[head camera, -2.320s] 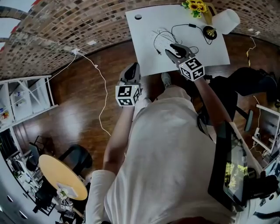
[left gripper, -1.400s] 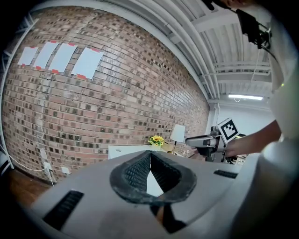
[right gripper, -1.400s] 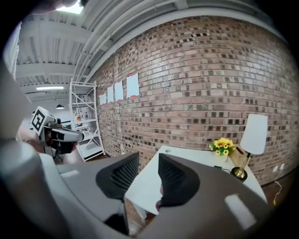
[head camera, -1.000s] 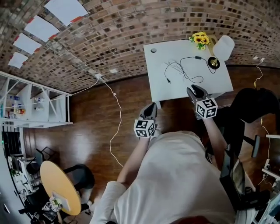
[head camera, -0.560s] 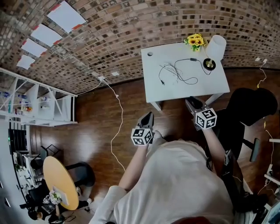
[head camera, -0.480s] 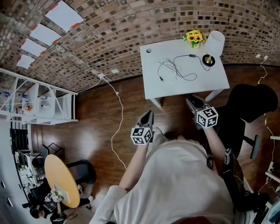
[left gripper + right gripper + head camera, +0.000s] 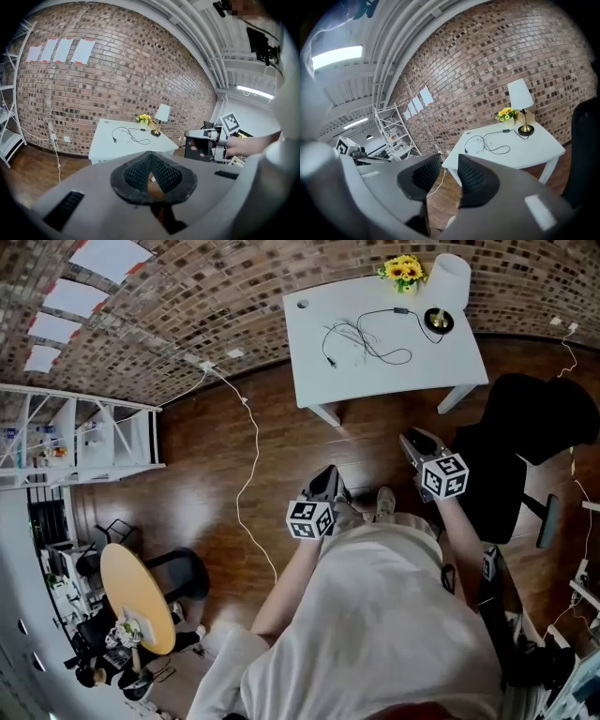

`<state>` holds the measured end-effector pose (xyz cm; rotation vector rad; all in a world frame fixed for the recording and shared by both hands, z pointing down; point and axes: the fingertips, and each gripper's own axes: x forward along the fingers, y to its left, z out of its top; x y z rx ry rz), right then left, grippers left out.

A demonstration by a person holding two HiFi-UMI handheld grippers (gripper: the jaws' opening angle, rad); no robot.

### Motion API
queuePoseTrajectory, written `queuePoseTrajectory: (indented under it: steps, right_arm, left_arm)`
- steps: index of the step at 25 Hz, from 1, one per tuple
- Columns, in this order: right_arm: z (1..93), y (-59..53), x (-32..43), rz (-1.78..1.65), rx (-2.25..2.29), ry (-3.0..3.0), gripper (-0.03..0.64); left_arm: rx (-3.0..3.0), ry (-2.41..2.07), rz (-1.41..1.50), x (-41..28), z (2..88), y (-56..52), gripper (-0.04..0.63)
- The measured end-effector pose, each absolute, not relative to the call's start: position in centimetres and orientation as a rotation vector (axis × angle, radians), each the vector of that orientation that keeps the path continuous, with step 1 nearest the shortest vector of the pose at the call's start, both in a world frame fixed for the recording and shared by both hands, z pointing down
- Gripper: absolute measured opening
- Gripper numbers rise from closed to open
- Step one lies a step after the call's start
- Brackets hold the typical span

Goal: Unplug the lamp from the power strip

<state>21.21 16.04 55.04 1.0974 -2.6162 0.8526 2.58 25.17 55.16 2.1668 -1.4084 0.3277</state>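
Note:
The lamp, white shade on a brass stem, stands at the far right corner of the white table. Its black cord lies coiled on the tabletop, and its plug end lies loose there. I see no power strip on the table. Both grippers hang over the wooden floor, well short of the table. The left gripper is shut with nothing in it. The right gripper is open with nothing between its pads; its jaws have just been closing. The lamp shows in the right gripper view too.
A yellow flower bunch sits beside the lamp. A black office chair stands right of the right gripper. A white cable runs from the brick wall across the floor. White shelves and a round yellow table stand at the left.
The person has backed away from the table. The right gripper, earlier over the cord, and the left gripper are now both over the floor, farther from the table.

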Motion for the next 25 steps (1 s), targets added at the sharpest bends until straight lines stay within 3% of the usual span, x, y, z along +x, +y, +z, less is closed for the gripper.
queuePoseTrajectory:
  steps: [17, 25]
  right_arm:
    - [55.7, 20.1, 15.9, 0.724, 1.046, -2.539, 0.1]
    - [56.8, 22.4, 10.6, 0.545, 1.039, -2.439, 0.1]
  left_arm:
    - [2.108, -1.386, 0.135, -2.5, 55.0, 27.3, 0.0]
    - [2.125, -1.276, 0.207, -6.7, 56.4, 28.0, 0.0]
